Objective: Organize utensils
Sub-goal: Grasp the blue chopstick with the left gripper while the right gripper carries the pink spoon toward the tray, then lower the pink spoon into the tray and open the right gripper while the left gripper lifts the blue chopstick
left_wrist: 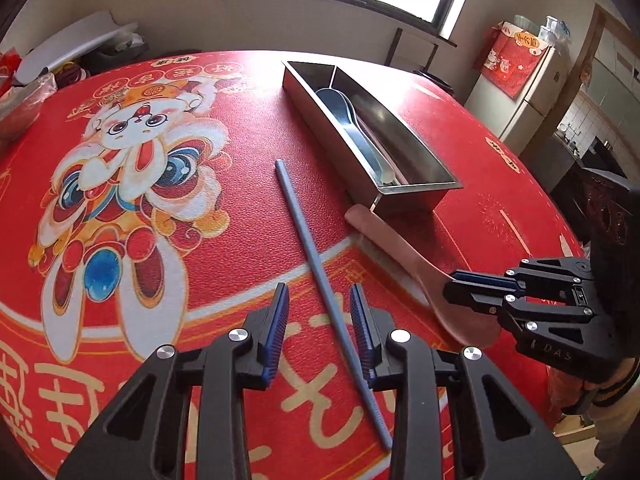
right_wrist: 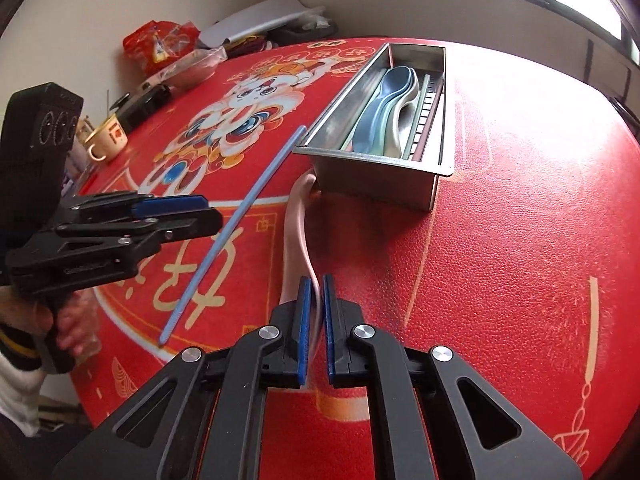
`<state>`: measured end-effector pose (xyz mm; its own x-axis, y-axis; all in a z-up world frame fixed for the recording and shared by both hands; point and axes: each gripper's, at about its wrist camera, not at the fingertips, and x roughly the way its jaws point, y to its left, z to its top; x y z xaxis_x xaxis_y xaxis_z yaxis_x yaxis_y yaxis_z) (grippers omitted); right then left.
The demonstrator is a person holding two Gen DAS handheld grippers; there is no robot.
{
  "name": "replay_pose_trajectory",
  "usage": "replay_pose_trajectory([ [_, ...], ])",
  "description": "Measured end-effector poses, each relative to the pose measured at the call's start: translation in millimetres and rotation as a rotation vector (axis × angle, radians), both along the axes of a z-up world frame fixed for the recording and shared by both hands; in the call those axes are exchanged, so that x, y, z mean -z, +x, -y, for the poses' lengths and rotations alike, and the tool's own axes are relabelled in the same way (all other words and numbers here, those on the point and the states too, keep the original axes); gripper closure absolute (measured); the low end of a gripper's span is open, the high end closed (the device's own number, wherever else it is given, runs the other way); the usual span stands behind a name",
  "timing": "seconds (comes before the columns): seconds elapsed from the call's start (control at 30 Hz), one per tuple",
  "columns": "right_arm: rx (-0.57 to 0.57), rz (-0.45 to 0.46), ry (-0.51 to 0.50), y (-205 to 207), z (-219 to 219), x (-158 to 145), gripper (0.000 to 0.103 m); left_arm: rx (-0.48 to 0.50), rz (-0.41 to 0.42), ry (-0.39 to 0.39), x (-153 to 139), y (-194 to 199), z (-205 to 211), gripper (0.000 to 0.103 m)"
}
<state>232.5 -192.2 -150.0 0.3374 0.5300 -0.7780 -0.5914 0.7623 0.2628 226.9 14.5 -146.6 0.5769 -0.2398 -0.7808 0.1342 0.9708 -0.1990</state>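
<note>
A long blue chopstick [left_wrist: 308,240] lies on the red printed tablecloth [left_wrist: 224,208]. My left gripper [left_wrist: 318,292] straddles it near its lower half. Its jaws stand apart and neither pad touches the chopstick. From the right wrist view the left gripper [right_wrist: 214,211] hovers just left of the chopstick [right_wrist: 240,208]. My right gripper [right_wrist: 317,280] is shut on the bowl end of a pink spoon [right_wrist: 294,224]. The spoon's handle tip rests against the near end of the steel tray [right_wrist: 372,184]. In the left wrist view the right gripper [left_wrist: 450,286] pinches the pink spoon [left_wrist: 400,244].
The steel tray [left_wrist: 416,190] holds a blue spoon [right_wrist: 384,96], paler spoons and chopsticks in two compartments. A mug [right_wrist: 108,140], a red bag [right_wrist: 156,44] and clutter sit at the table's far left. A fridge [left_wrist: 520,92] stands beyond the table.
</note>
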Motion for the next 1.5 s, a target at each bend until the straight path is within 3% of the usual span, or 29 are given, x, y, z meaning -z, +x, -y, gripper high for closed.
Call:
replay_pose_trajectory([
  [0.17,-0.004,-0.011,0.030,2.5,2.1,2.2,0.097,-0.029,-0.032,0.063,6.3,16.8,12.8,0.081],
  [0.53,-0.013,-0.027,0.061,2.2,4.5,5.1,0.097,-0.023,-0.005,0.190,8.8,16.5,26.0,0.084],
  [0.63,-0.013,-0.029,0.065,1.9,4.5,5.0,0.097,-0.015,0.000,0.206,8.5,14.4,25.1,0.095],
  [0.87,-0.012,-0.033,0.070,2.5,5.4,5.1,0.097,-0.051,0.014,0.135,9.4,6.8,-1.3,0.097],
  [1.2,-0.062,-0.010,0.102,-5.9,3.5,-1.1,0.097,-0.198,0.132,-0.083,0.6,-25.6,-59.7,0.098],
  [1.5,-0.022,-0.025,0.170,-5.1,5.4,-19.8,0.097,-0.225,0.180,-0.137,-4.6,-34.5,-69.2,0.098],
])
